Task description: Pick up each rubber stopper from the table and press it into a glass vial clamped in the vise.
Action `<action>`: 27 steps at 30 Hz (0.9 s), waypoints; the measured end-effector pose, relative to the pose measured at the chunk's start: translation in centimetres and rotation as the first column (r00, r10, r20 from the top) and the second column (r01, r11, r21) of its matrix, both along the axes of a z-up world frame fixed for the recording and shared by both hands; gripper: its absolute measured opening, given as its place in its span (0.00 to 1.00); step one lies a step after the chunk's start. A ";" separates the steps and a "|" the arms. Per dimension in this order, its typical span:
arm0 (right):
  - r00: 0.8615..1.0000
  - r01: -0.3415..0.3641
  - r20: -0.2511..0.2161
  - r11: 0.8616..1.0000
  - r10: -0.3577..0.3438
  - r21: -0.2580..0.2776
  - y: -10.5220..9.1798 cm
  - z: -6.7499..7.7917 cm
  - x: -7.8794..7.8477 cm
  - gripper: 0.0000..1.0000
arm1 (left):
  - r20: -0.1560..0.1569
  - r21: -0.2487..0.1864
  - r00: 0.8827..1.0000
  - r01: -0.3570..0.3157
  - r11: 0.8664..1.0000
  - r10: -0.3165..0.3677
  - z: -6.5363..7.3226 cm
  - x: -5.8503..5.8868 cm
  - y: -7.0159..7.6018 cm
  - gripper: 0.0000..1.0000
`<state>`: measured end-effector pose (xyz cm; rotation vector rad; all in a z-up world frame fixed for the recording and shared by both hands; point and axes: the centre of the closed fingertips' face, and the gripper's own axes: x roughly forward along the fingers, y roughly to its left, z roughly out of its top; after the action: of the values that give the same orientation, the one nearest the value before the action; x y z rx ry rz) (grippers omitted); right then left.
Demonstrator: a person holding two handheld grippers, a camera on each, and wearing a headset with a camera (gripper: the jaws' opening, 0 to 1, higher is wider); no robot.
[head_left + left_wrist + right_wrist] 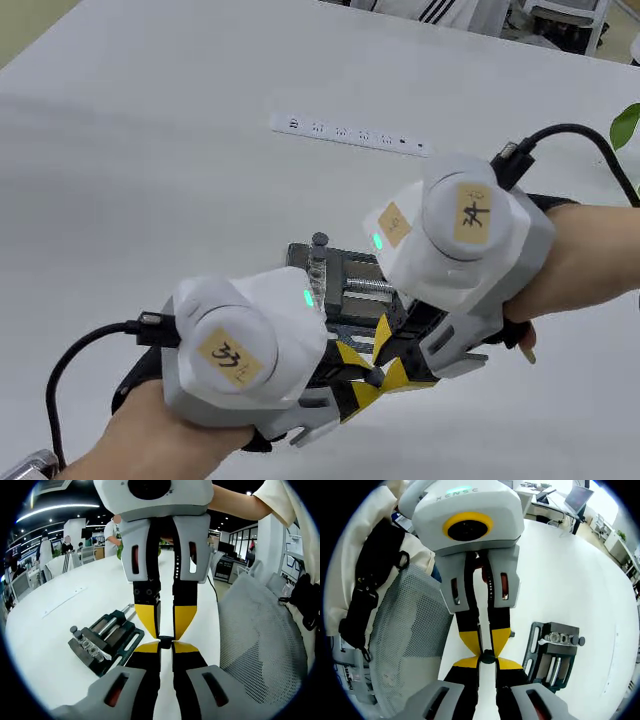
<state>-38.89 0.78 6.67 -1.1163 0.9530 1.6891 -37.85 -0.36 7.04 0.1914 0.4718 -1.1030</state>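
The left hand-held gripper (358, 376) and right hand-held gripper (393, 357) look alike. Each has a rounded white housing (285, 320) topped by a tan sticker (230, 358) with handwritten marks, and a small green light (308, 297) glows on its side. Grey shells (197, 540) with narrow red-lined slots (135, 559) lead to black fingers (184, 592) dotted with small screws (148, 592) and ending in yellow tips (186, 620). A black cable (75, 350) plugs into each housing. The person wears a cream short sleeve (280, 502).
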 end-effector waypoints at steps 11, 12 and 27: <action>0.995 0.095 -0.013 0.980 -0.094 0.175 0.5 2.4 1.9 0.18 | 0.037 -0.046 0.996 -0.073 0.996 0.075 0.9 1.0 1.5 0.04; 0.995 0.098 -0.018 0.977 -0.097 0.190 0.6 2.5 1.9 0.18 | 0.035 -0.055 0.996 -0.078 0.995 0.080 1.1 1.0 1.5 0.04; 0.907 0.419 -0.195 0.853 -0.374 0.311 2.0 3.2 3.3 0.14 | 0.094 -0.101 0.980 -0.166 0.981 0.176 2.4 2.1 2.4 0.04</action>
<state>-35.63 2.81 9.87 -0.5343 0.8513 1.5167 -35.72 2.05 9.46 0.1226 0.3374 -0.9392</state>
